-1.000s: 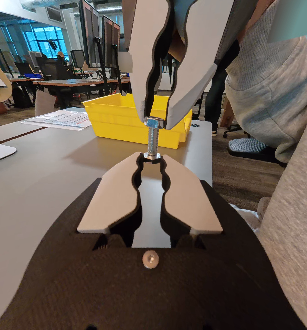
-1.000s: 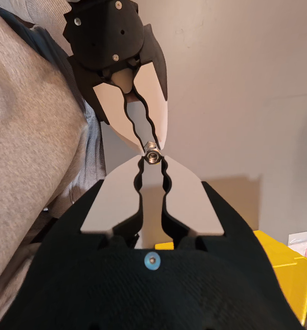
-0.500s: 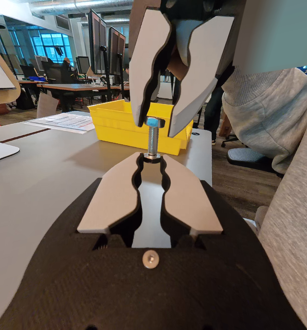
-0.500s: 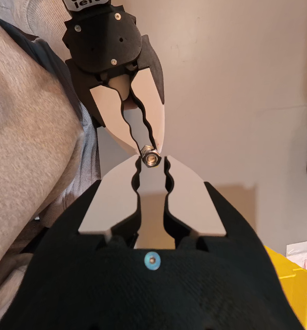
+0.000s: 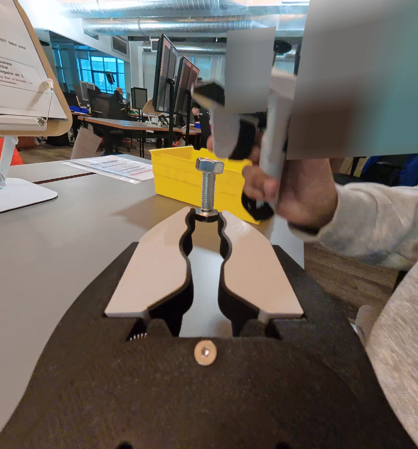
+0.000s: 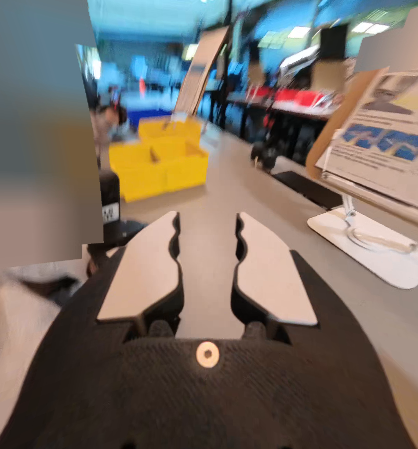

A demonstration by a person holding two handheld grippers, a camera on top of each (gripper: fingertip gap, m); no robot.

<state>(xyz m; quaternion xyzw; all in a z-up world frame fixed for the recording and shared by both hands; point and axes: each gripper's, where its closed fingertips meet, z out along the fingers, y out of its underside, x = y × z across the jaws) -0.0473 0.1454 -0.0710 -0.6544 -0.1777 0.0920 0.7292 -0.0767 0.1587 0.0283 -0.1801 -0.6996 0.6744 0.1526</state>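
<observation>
Above the grey worktop [image 5: 57,243], a hex nut [image 5: 206,214] is pinched btwn the tips of the left hand-held gripper [image 5: 206,216]; a threaded steel bolt [image 5: 208,184] w/ hex head is stood upright in it. Just behind, a yellow plastic bin [image 5: 178,175] is seen. The right hand-held gripper [image 6: 207,216] is held w/ its wavy-edged grey fingers [image 6: 149,267] spread apart, nothing btwn them, over bare matte worktop; yellow bins [image 6: 159,162] are blurred far ahead, a white-based document stand [image 6: 373,255] to the right.
</observation>
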